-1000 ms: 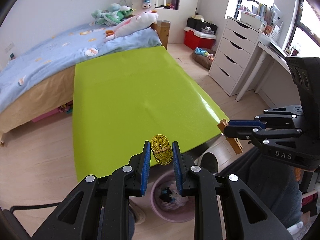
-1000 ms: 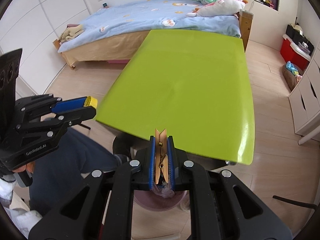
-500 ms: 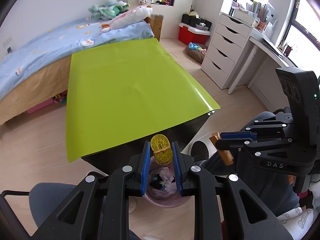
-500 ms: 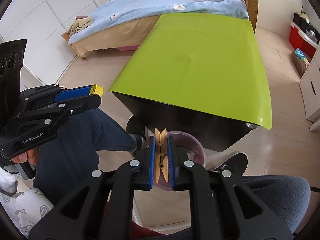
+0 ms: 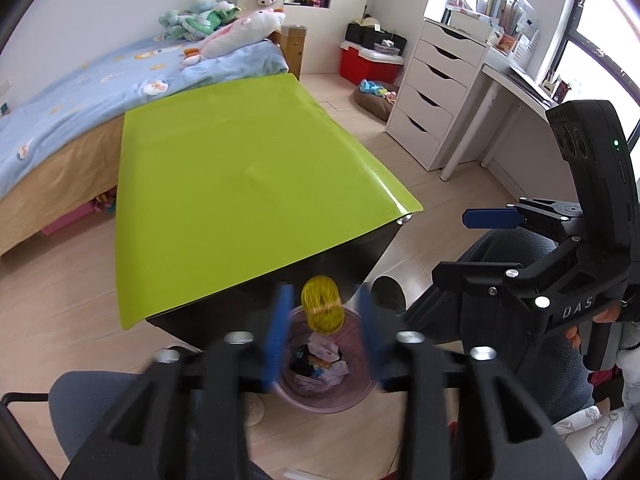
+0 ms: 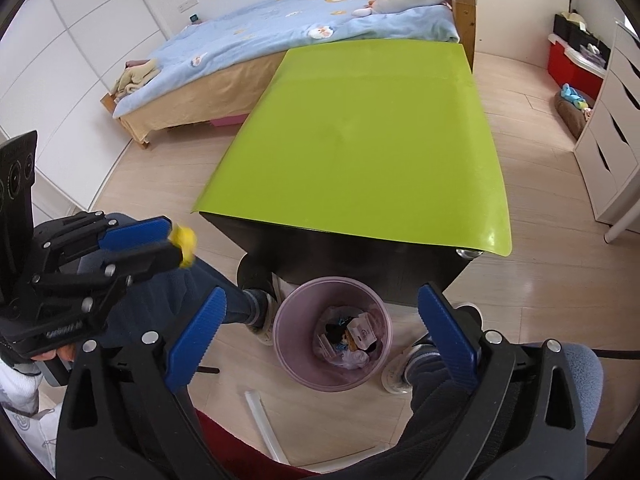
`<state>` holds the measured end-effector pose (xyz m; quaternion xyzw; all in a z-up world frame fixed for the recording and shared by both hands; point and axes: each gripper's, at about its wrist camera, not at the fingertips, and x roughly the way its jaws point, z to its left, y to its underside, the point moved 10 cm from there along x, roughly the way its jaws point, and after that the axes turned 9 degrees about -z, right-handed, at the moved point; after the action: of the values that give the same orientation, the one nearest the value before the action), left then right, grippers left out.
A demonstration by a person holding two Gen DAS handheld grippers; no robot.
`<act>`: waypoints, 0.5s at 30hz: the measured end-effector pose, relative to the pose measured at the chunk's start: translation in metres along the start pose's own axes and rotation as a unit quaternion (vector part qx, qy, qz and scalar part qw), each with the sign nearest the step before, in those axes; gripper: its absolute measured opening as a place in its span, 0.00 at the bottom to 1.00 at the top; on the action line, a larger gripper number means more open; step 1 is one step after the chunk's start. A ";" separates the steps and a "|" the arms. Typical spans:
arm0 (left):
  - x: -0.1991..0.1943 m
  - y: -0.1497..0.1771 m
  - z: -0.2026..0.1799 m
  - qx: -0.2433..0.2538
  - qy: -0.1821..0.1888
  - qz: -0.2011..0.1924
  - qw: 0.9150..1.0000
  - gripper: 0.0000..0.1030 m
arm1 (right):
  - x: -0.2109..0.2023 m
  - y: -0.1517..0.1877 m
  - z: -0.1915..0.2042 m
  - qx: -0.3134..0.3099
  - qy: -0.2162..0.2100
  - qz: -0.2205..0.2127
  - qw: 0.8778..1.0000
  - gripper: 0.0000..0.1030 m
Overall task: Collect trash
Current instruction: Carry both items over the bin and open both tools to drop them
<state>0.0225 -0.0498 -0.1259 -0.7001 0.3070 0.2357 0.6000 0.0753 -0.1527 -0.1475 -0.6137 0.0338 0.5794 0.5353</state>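
Observation:
A pink trash bin (image 6: 332, 334) with mixed scraps inside stands on the floor at the near end of the green table (image 6: 360, 140); it also shows in the left wrist view (image 5: 320, 364). My left gripper (image 5: 322, 324) is open and blurred above the bin, with a yellow coil (image 5: 322, 308) loose between its spread fingers. In the right wrist view the coil (image 6: 183, 242) shows at the left gripper's tip. My right gripper (image 6: 320, 332) is wide open and empty above the bin. The wooden clothespin is not visible.
A bed (image 5: 80, 92) with plush toys lies behind the table. White drawers (image 5: 436, 96) and a desk stand on the right. The person's legs and shoes (image 6: 260, 308) flank the bin. A white strip (image 6: 264, 424) lies on the floor.
My right gripper opened wide and the clothespin left it. My left gripper opened around the yellow coil. Both grippers moved back over the bin.

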 end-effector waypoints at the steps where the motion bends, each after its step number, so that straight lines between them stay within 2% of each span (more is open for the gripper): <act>1: 0.000 -0.001 -0.001 0.000 0.004 -0.004 1.000 0.69 | -0.001 -0.001 -0.002 0.003 0.000 -0.001 1.000 0.93; 2: 0.000 -0.001 -0.002 0.001 0.005 -0.007 1.000 0.83 | -0.002 -0.001 -0.004 0.007 0.001 -0.003 1.000 0.94; 3: 0.000 -0.001 -0.003 0.001 0.005 -0.009 1.000 0.86 | -0.002 -0.001 -0.005 0.009 0.003 -0.003 1.000 0.94; 8: 0.004 0.001 0.004 -0.008 -0.010 -0.003 1.000 0.92 | -0.003 -0.001 -0.009 0.014 0.006 -0.005 1.000 0.97; 15: 0.001 -0.002 0.014 -0.023 -0.020 -0.008 1.000 0.93 | -0.002 0.000 -0.006 0.018 0.004 -0.004 1.000 0.97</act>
<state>0.0245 -0.0364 -0.1274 -0.7114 0.2840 0.2516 0.5916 0.0792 -0.1582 -0.1472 -0.6061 0.0438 0.5739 0.5490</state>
